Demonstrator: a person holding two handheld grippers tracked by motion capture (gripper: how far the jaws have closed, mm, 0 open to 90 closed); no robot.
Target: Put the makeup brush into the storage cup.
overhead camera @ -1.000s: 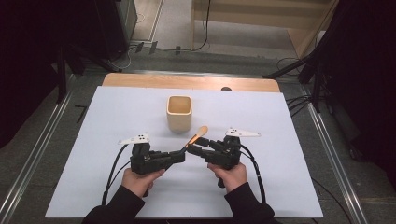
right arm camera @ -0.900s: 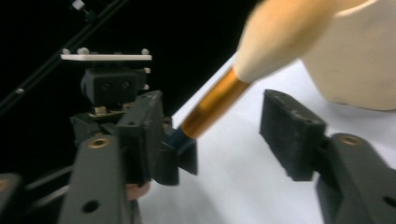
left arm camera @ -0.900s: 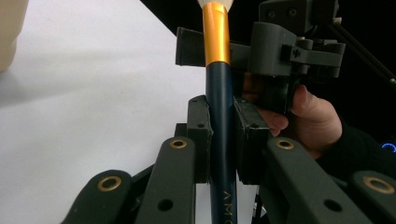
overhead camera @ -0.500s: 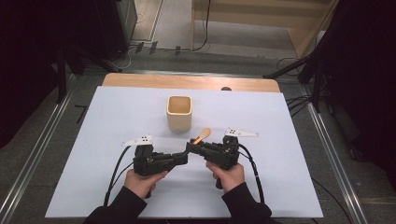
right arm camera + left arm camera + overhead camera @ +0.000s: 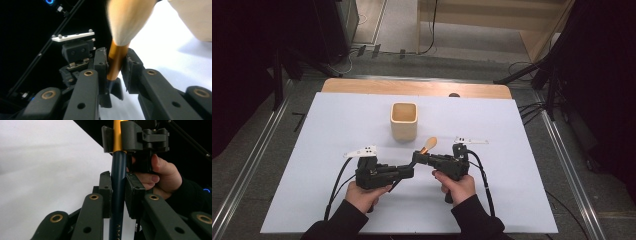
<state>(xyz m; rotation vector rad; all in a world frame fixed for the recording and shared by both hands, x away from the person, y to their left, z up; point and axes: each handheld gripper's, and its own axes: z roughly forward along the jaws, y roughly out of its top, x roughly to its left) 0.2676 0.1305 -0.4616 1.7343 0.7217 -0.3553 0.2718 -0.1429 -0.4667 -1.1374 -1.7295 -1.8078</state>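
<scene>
A makeup brush with a dark blue handle (image 5: 118, 182), a gold ferrule (image 5: 117, 60) and pale bristles (image 5: 127, 20) is held over the white table between both grippers. Its orange-looking head (image 5: 430, 144) points up and to the right in the high view. My left gripper (image 5: 411, 170) (image 5: 118, 192) is shut on the blue handle. My right gripper (image 5: 417, 157) (image 5: 117, 67) has just been closing, and its pads now press on the gold ferrule. In the left gripper view the right gripper (image 5: 116, 138) clamps the brush higher up.
A square beige cup (image 5: 404, 120) stands upright behind the grippers, near the middle of the white sheet (image 5: 512, 165). A wooden strip (image 5: 362, 86) borders the far edge. Cables trail from both grippers toward the person. Dark floor and stands surround the table.
The right gripper's jaws have closed onto the brush's ferrule. The left gripper keeps its hold on the handle, and both hands have stayed in place.
</scene>
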